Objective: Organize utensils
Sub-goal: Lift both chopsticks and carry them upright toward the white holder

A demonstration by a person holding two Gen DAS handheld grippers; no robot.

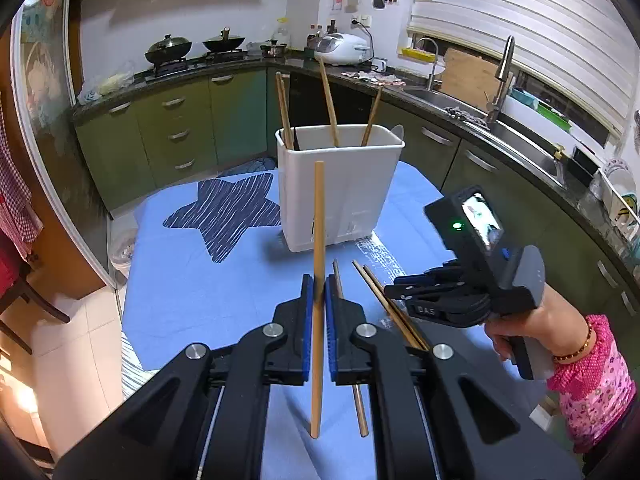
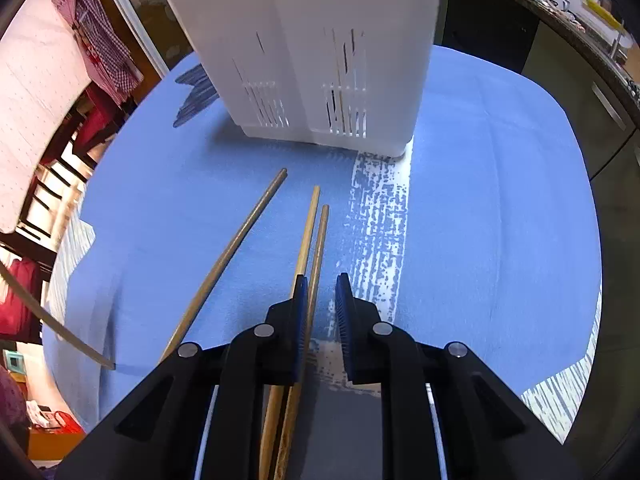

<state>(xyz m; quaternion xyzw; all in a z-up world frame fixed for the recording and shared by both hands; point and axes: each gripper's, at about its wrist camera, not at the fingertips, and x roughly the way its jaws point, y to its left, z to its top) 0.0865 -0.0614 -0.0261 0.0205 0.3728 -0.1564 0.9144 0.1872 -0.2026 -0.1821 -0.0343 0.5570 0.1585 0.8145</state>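
Note:
My left gripper (image 1: 319, 294) is shut on a light wooden chopstick (image 1: 319, 216) and holds it upright above the blue cloth, in front of the white utensil holder (image 1: 340, 192). Several chopsticks (image 1: 330, 104) stand in the holder. My right gripper (image 2: 322, 300) is open, low over the cloth, above two chopsticks (image 2: 314, 240) that lie side by side; one runs between its fingers. It also shows in the left wrist view (image 1: 400, 292). A third chopstick (image 2: 228, 260) lies to their left. The holder (image 2: 304, 48) stands just beyond.
The blue cloth (image 1: 192, 280) with a dark star covers the table. Kitchen counters, a stove with woks (image 1: 192, 46), a rice cooker (image 1: 344, 50) and a sink (image 1: 516, 136) ring the back and right. A chair stands at left.

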